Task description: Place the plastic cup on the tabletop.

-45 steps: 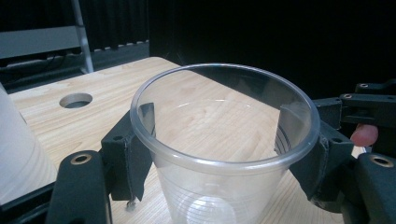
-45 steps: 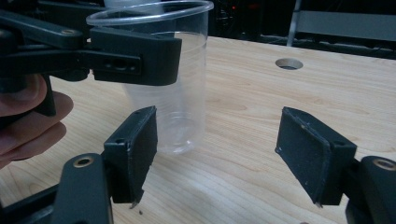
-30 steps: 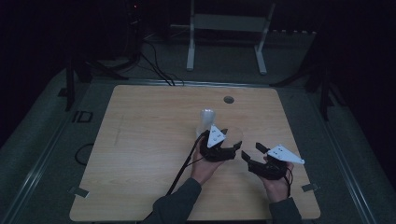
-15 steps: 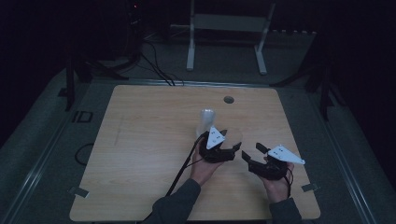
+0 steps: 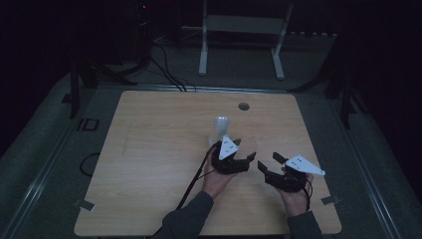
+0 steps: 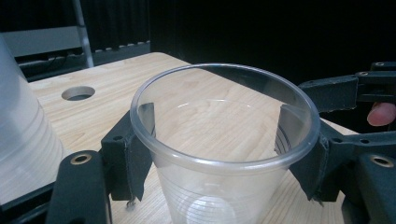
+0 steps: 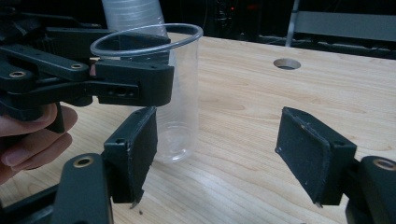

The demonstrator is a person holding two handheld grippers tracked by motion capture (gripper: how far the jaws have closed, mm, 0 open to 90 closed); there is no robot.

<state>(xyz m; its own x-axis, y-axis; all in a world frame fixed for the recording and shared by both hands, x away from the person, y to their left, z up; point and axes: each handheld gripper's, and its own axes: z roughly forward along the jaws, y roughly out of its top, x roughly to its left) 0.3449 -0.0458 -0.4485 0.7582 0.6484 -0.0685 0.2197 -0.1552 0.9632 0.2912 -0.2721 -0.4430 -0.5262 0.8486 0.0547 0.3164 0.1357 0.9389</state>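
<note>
Nothing has moved. My left hand-held gripper (image 6: 224, 154) squeezes the cup (image 6: 224, 140); I squeeze softly. Right hand-held gripper (image 7: 224, 158) waits apart.

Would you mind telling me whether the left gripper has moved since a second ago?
No. The left gripper sits at the same spot relative to the table's hole, its jaws around the cup.

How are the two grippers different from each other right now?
The left gripper is shut on a clear plastic cup, one pad on each side; the right gripper is open and holds nothing. In the high view the left gripper lies nearer the table's middle and the right gripper nearer its right edge. Both are black and hand-held.
</note>
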